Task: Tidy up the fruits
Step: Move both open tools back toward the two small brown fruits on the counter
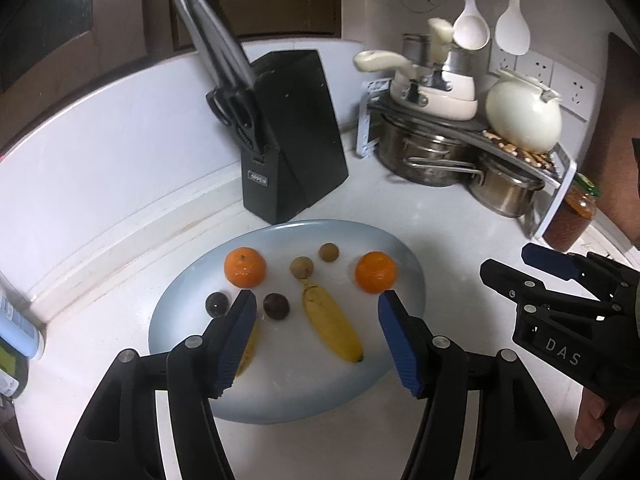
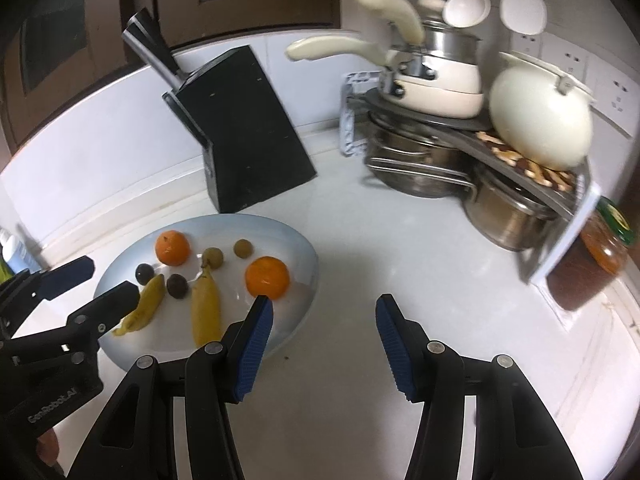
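— Where's the fruit?

— All on the pale blue plate (image 1: 404,248) in front of the black knife block (image 1: 296,136). Two oranges (image 1: 245,267) sit toward the plate's far side, one at each end, with two small tan round fruits (image 1: 301,267) between them. Nearer are two bananas (image 1: 332,324) and two dark round fruits (image 1: 276,306).

— And the left gripper (image 1: 318,300)?

— Above the plate's near half, jaws apart, nothing between the blue pads (image 1: 400,344); one banana lies partly behind its left finger.

— The right gripper (image 2: 324,306)?

— Just right of the plate, over bare white counter (image 2: 360,240), jaws spread and empty. Its left pad overlaps the plate's edge near one orange.
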Demonstrator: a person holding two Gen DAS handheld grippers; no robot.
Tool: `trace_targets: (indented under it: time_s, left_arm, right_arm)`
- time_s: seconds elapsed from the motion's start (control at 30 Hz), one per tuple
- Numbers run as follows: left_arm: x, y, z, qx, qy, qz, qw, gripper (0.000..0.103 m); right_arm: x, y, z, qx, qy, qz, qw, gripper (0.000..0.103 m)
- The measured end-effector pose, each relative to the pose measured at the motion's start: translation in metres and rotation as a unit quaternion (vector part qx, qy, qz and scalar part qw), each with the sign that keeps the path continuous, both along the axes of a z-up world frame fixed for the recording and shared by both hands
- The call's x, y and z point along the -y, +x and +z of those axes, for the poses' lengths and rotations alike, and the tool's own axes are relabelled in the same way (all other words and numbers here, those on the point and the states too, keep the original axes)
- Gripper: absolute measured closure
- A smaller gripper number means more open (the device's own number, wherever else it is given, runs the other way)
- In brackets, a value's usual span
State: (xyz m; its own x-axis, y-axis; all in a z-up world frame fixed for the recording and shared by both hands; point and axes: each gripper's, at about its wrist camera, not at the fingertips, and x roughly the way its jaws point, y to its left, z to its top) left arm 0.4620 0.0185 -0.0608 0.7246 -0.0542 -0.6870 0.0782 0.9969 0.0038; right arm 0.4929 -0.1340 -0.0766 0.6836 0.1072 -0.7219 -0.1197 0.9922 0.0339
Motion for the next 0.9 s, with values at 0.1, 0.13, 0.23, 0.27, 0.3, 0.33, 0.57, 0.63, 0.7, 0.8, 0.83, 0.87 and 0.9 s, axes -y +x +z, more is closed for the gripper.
trace_targets:
  time_s: [0.1,0.13,0.23,0.27,0.3,0.33,0.57,0.63,0.7,0.8,0.83,0.87,0.9]
  left_arm:
    - [0.007,-0.008,0.006,0.008,0.001,-0.002,1.0,0.039]
    - [0.009,-0.011,0.008,0.011,0.001,-0.003,0.9999,0.038]
    - [0.017,-0.018,0.011,0.014,-0.001,-0.013,0.9998,0.035]
    - [0.019,-0.021,0.012,0.015,-0.001,-0.015,0.9998,0.035]
    - [0.021,-0.023,0.014,0.016,-0.001,-0.017,0.9997,0.035]
    - [0.024,-0.025,0.014,0.018,0.0,-0.019,0.9997,0.035]
    - [0.044,-0.036,0.022,0.027,0.002,-0.041,0.9988,0.031]
    - [0.051,-0.039,0.024,0.031,0.004,-0.047,0.9984,0.03]
    - [0.057,-0.042,0.026,0.035,0.006,-0.052,0.998,0.029]
    - [0.067,-0.045,0.029,0.041,0.009,-0.064,0.9971,0.028]
    - [0.07,-0.046,0.03,0.042,0.009,-0.066,0.9969,0.027]
    - [0.073,-0.047,0.031,0.043,0.008,-0.07,0.9966,0.026]
    - [0.077,-0.048,0.032,0.043,0.008,-0.076,0.9961,0.024]
  right_arm:
    - [0.007,-0.009,0.005,0.004,-0.001,-0.012,1.0,0.048]
    - [0.01,-0.013,0.006,0.006,-0.003,-0.017,1.0,0.048]
    - [0.018,-0.025,0.012,0.012,-0.004,-0.029,1.0,0.048]
    - [0.021,-0.028,0.013,0.013,-0.004,-0.031,0.999,0.048]
    - [0.024,-0.031,0.014,0.013,-0.004,-0.033,0.999,0.048]
    - [0.025,-0.034,0.015,0.013,-0.004,-0.036,0.999,0.048]
    - [0.047,-0.055,0.023,0.019,-0.007,-0.064,0.998,0.048]
    - [0.052,-0.06,0.024,0.018,-0.009,-0.072,0.997,0.042]
    - [0.059,-0.066,0.026,0.02,-0.01,-0.081,0.996,0.041]
    - [0.069,-0.073,0.027,0.024,-0.018,-0.093,0.995,0.041]
    - [0.073,-0.077,0.028,0.025,-0.019,-0.099,0.995,0.041]
    - [0.076,-0.08,0.029,0.026,-0.019,-0.103,0.994,0.041]
    - [0.079,-0.083,0.029,0.027,-0.019,-0.106,0.994,0.041]
